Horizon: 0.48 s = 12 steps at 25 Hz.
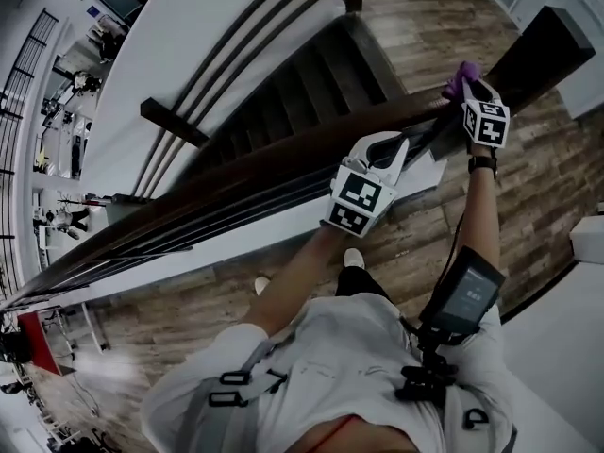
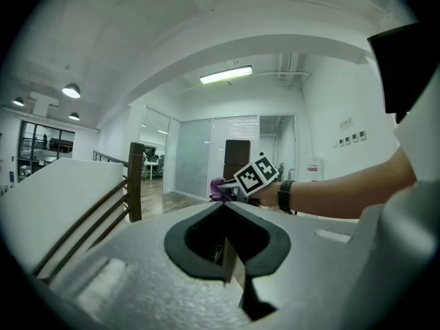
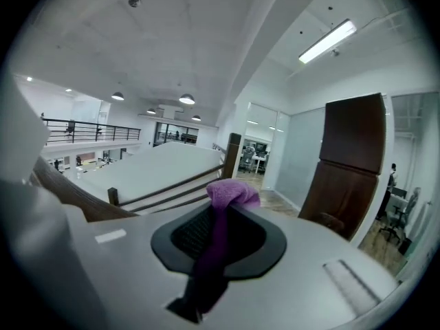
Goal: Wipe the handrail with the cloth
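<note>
In the head view the dark handrail [image 1: 245, 179] runs from 8 o'clock to 2 o'clock above a stairwell [image 1: 293, 92]. The right tool [image 1: 469, 88] sits towards the 2 o'clock end with the purple cloth [image 1: 463, 75] bunched at its tip, and the left tool [image 1: 408, 142] lies just behind, at the right one's 8 o'clock. Whether the cloth touches the wood cannot be told here — the tool body covers the contact. In the left gripper view the left tool [image 2: 230, 256] has its jaws drawn together with nothing seen between them. Its own body hides the rail beneath, and the right tool [image 2: 230, 186] shows at 12 o'clock, the cloth [image 2: 217, 188] only a small blur. In the right gripper view the right tool [image 3: 216, 229] is clamped on the cloth [image 3: 232, 192], with a small wad past the tips, and the handrail [image 3: 75, 198] is cut off at 9 o'clock. Two risks seem likely: the thin pinched strip could slip free and drop into the stairwell, or the hard tips could scrape the wood — too little cloth leads.
</note>
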Each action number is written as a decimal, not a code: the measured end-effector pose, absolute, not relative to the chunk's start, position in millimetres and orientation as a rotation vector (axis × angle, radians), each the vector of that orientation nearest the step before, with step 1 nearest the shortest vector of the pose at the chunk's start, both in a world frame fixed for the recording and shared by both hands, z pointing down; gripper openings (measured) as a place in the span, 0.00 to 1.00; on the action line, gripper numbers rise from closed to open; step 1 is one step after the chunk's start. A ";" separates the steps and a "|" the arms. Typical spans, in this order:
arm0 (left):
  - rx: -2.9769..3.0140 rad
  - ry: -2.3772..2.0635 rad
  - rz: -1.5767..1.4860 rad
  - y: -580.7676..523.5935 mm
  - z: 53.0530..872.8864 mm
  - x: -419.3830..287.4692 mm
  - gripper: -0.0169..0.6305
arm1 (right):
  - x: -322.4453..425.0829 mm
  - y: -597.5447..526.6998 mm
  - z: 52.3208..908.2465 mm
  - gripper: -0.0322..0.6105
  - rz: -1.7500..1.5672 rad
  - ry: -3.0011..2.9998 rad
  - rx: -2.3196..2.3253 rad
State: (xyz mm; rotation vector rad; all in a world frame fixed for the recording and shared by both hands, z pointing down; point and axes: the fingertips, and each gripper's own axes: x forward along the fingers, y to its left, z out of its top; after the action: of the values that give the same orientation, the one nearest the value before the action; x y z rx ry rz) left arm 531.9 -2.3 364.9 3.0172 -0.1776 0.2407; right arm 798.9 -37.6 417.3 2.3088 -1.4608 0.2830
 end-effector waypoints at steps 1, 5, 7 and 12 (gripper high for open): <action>3.022 -0.172 0.237 -0.6 363.6 535.8 0.03 | 811.0 -35.3 417.5 0.13 0.278 -1.434 2.328; 3.044 -0.187 0.203 2.4 356.5 535.5 0.03 | 844.1 -22.5 415.5 0.13 0.345 -1.358 2.421; 3.044 -0.248 0.185 -5.3 352.4 519.4 0.03 | 838.0 -19.3 407.4 0.13 0.400 -1.343 2.455; 3.020 -0.574 0.125 -64.3 342.1 416.7 0.03 | 679.4 -79.1 384.6 0.13 0.381 -1.796 2.329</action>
State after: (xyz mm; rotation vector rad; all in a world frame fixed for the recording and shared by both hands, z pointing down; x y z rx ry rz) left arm 416.7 -64.3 342.1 3.0203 -0.5744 0.1251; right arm 679.4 -79.1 384.6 2.3295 -1.7962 0.3810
